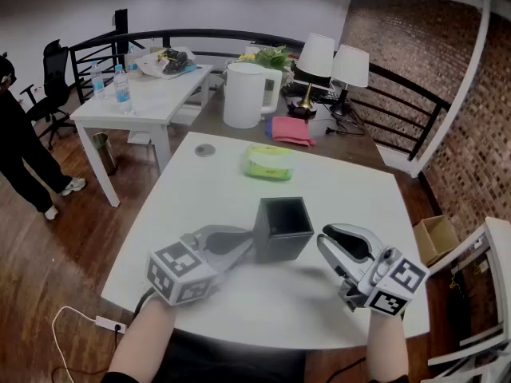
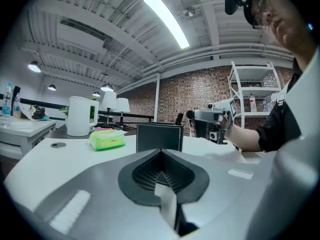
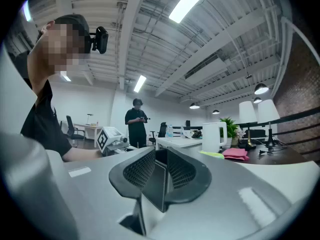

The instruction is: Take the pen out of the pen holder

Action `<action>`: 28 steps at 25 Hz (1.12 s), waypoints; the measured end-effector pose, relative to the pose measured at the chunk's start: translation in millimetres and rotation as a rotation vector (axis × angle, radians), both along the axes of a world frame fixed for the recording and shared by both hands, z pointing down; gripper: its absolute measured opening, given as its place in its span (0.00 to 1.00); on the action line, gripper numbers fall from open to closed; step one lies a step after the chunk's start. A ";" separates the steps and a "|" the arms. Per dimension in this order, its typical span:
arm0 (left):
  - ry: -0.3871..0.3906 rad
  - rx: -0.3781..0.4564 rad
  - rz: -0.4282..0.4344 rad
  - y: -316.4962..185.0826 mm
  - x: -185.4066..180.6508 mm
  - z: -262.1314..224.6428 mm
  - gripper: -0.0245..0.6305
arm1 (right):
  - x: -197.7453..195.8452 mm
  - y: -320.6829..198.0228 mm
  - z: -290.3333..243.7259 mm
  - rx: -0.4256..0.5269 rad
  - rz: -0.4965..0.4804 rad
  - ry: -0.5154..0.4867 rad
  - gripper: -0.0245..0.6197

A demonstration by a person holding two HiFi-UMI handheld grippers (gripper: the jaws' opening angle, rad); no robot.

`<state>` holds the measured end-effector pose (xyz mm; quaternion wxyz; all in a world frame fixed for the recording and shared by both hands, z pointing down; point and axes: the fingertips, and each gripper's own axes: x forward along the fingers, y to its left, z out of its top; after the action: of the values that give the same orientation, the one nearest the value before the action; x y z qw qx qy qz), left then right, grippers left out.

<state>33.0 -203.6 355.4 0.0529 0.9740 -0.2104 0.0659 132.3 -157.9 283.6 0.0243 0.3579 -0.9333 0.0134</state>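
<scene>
The black square pen holder [image 1: 283, 228] stands near the middle of the white table [image 1: 335, 190]. Its inside is dark, and no pen shows in the head view. In the left gripper view a slim dark thing [image 2: 179, 118] sticks up by the holder's [image 2: 160, 136] right top edge; whether it is the pen I cannot tell. My left gripper [image 1: 246, 244] lies level at the holder's left side, open, with nothing between its jaws [image 2: 161, 164]. My right gripper [image 1: 323, 244] points at the holder's right side, jaws apart and empty. The holder's dark corner shows in its gap [image 3: 161, 166].
A green pack of wipes [image 1: 268, 163] lies beyond the holder. A white jug [image 1: 247, 94], a pink cloth [image 1: 291, 130] and two lamps [image 1: 331, 62] sit on the far desk. A person [image 1: 24, 150] stands at the left by another table [image 1: 144, 94]. A white rack [image 1: 479, 294] stands at the right.
</scene>
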 end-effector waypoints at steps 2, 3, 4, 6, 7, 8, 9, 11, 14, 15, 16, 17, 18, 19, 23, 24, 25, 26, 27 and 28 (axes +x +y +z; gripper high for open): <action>0.000 -0.002 -0.002 -1.1 -0.1 0.8 0.04 | -21.0 -0.3 -5.8 0.013 -0.038 0.035 0.20; 0.000 -0.004 -0.003 -1.5 -0.1 1.3 0.04 | -31.2 -0.8 -7.4 0.019 -0.054 0.057 0.23; 0.000 -0.005 -0.004 -1.7 0.1 1.5 0.04 | -40.6 -1.7 -8.0 0.024 -0.066 0.082 0.26; 0.000 -0.002 -0.004 -1.5 0.8 0.9 0.04 | -56.1 -4.6 -6.9 0.028 -0.080 0.132 0.28; 0.000 -0.003 -0.004 -1.3 1.0 1.1 0.04 | -62.2 -6.5 -5.9 0.028 -0.083 0.154 0.28; 0.000 -0.004 -0.004 -1.1 1.0 1.3 0.04 | -67.4 -8.4 -5.1 0.027 -0.085 0.173 0.28; 0.000 -0.003 -0.004 -1.1 1.0 0.8 0.04 | -71.9 -10.1 -4.8 0.026 -0.085 0.191 0.27; 0.000 0.001 -0.003 -1.3 0.8 -0.4 0.04 | -79.1 -12.3 -4.3 0.029 -0.083 0.233 0.27; 0.000 0.000 -0.003 -1.0 1.2 -0.7 0.04 | -84.4 -15.3 -0.1 0.017 -0.069 0.305 0.26; 0.001 0.000 -0.004 -1.0 1.6 -0.8 0.04 | -85.0 -17.0 1.1 0.010 -0.062 0.324 0.24; 0.001 0.001 -0.004 -1.2 1.8 -0.7 0.04 | -85.8 -18.5 1.9 0.004 -0.056 0.340 0.22; 0.000 0.001 -0.004 -1.2 1.9 -0.5 0.04 | -86.8 -19.5 2.8 -0.001 -0.052 0.354 0.21; -0.001 0.000 -0.002 -0.9 2.1 -0.3 0.04 | -87.9 -20.0 4.1 -0.007 -0.049 0.368 0.21; -0.001 -0.001 0.003 0.0 2.4 -0.2 0.04 | -88.8 -20.4 5.9 -0.012 -0.043 0.383 0.21; -0.002 -0.001 0.024 4.1 2.7 -0.4 0.04 | -90.1 -22.5 13.2 -0.001 -0.005 0.472 0.18; -0.002 0.000 0.025 4.2 2.5 -0.4 0.04 | -89.7 -23.6 14.1 0.005 0.004 0.486 0.17; -0.002 0.001 0.025 3.9 2.4 -0.2 0.04 | -89.5 -25.0 14.2 0.009 0.011 0.492 0.14; -0.001 0.002 0.025 3.5 2.4 0.1 0.04 | -89.5 -26.3 13.4 0.011 0.014 0.490 0.12; -0.001 0.002 0.025 3.2 2.5 0.4 0.04 | -89.9 -27.3 12.3 0.011 0.013 0.486 0.12; -0.002 0.001 0.025 2.9 2.6 0.7 0.04 | -89.9 -27.5 12.0 0.007 0.011 0.483 0.11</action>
<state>35.7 -200.7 356.1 0.0513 0.9765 -0.1981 0.0672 42.4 -185.4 295.6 0.2455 0.3558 -0.8985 -0.0758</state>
